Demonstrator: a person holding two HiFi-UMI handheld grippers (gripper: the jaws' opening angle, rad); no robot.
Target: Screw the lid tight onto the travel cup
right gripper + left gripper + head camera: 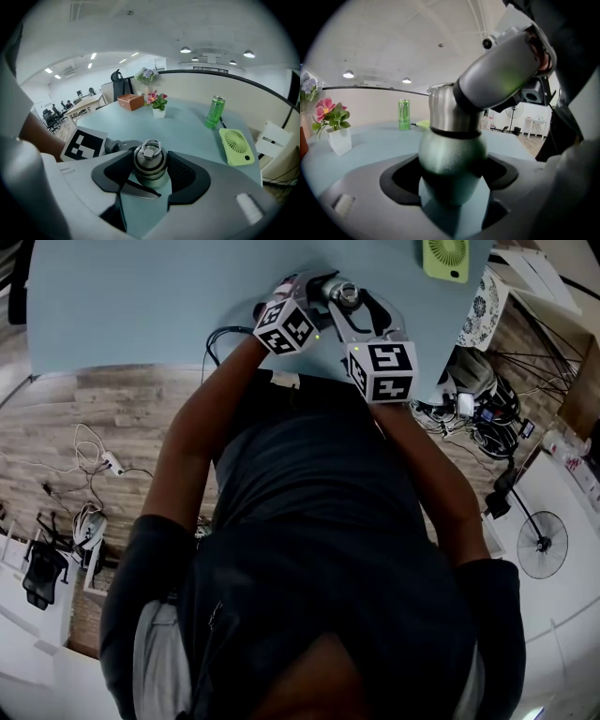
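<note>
Head view: we look steeply down on a pale blue table (141,296). Both forearms reach to its near edge, where the two tools meet. The left gripper (317,292) comes in from the left and the right gripper (352,310) from the right, each with its marker cube toward us. Between them shows the steel lid (348,293) of the travel cup (330,287), whose body is mostly covered here. A lime-green handheld fan (445,257) lies further right on the table.

Left gripper view: the cup's green body fills the gap between the two dark pads (401,180), and both pads press on its sides, so this claw is clamped on the cup. The cup stands upright on the table. Above its steel neck the right gripper comes down over the top. Far left stand a potted flower (336,126) and a green drink can (403,114).

Right gripper view: the lid, with a ring on top, sits on the cup between the jaws. Both pads lie against its sides, so this claw is closed on the lid. A brown box (131,101) sits at the table's far side.
</note>
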